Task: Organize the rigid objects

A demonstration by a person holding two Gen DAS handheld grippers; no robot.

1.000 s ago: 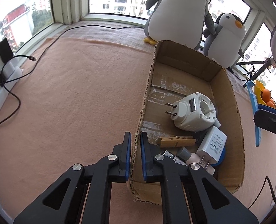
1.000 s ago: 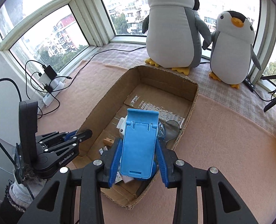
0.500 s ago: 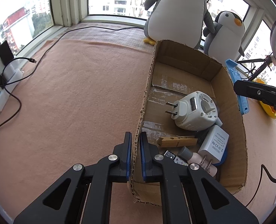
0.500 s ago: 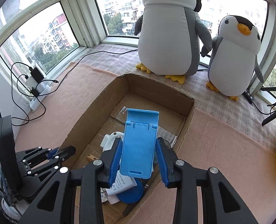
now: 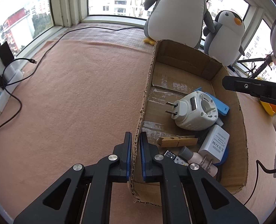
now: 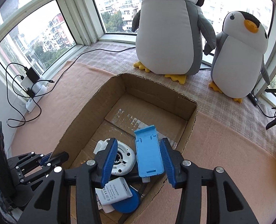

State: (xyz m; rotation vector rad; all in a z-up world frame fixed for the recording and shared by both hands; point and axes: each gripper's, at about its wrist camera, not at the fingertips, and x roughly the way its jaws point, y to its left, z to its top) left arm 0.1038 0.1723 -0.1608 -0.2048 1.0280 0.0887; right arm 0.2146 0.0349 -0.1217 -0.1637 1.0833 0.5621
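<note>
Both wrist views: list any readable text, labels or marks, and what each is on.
"AC/DC ADAPTER" and "MADE IN CHINA": white charger in the cardboard box; its finer print and marks are too small to read.
"DA", cut off by the frame edge: right gripper.
Small patterned item below the clothespin: print unreadable.

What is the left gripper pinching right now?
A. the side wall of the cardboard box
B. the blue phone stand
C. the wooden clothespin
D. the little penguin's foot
A: in the left wrist view the left gripper is shut on the side wall of the cardboard box, with one finger inside and one outside; the wooden clothespin lies loose inside.
</note>
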